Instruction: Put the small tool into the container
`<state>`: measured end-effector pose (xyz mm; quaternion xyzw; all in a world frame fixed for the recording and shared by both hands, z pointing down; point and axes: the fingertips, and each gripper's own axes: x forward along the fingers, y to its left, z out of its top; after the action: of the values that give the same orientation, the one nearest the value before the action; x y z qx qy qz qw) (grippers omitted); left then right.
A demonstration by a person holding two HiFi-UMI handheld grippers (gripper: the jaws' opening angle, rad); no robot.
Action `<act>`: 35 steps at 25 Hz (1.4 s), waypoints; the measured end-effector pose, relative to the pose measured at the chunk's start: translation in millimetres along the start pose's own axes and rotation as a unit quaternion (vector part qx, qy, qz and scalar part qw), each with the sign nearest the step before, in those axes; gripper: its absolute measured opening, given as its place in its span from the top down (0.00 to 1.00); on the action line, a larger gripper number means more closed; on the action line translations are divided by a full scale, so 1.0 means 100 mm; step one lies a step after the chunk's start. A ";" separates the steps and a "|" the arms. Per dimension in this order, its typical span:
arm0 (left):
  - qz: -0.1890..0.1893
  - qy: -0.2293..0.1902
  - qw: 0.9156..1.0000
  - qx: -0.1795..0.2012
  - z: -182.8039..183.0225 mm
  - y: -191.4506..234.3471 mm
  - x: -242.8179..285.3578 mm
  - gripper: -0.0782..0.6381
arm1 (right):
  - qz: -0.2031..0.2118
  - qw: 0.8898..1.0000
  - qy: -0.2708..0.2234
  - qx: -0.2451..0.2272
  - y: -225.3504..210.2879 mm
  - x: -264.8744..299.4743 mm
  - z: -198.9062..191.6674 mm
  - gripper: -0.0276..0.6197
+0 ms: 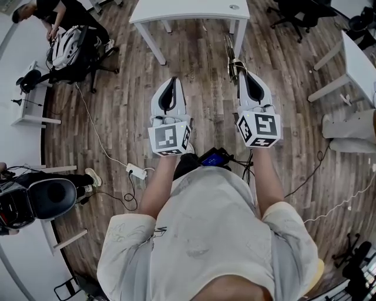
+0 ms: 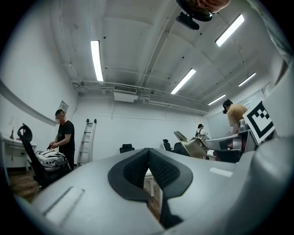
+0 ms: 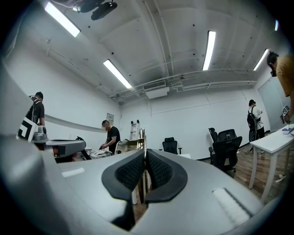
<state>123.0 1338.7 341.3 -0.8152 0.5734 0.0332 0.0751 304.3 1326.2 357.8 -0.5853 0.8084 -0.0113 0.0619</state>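
Brass-coloured slender metal implement [image 1: 231, 57] is pinched between the black ribbed pads of the right tool [image 1: 242, 74]. It projects forward past the pad tips and hangs in the air over the floor. In the right gripper view the implement [image 3: 143, 138] stands upright in the narrow gap of the right tool [image 3: 144, 155], and the pads close on it from both sides.

The left tool [image 1: 172, 80] is held level with the right one and well apart from it. In the left gripper view the left tool [image 2: 148, 153] has its pads pressed together at the tips, with nothing between them. Each tool carries a white cube with black square markers [image 1: 170, 137] at its rear, nearest the person.

Both tools are held out in front of the person's pale shirt [image 1: 205, 229], above a brown wood-plank floor [image 1: 205, 111]. A white rectangular table [image 1: 188, 10] stands ahead, and the implement's far end lies near its front leg in the head view. A white power strip [image 1: 136, 171] with its cable lies on the floor to the left. Further left, a person in black clothing [image 1: 56, 13] bends over a white bag [image 1: 66, 47] resting on a black office chair.
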 end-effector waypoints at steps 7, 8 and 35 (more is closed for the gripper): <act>-0.001 -0.002 1.000 -0.011 -0.28 0.66 0.69 0.87 | 0.002 1.000 0.001 -0.010 0.11 0.95 -0.19 0.94; -0.001 -0.003 1.000 -0.014 -0.32 0.79 0.80 0.87 | 0.002 1.000 0.003 -0.012 0.15 1.12 -0.21 0.94; -0.017 -0.024 0.998 -0.057 -0.94 6.03 4.62 0.87 | -0.022 0.998 0.025 -0.058 2.05 7.21 -0.49 0.94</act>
<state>-289.9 694.5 318.8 -0.8270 0.5543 0.0837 0.0425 -115.9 705.2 325.2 -0.6048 0.7961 0.0195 0.0079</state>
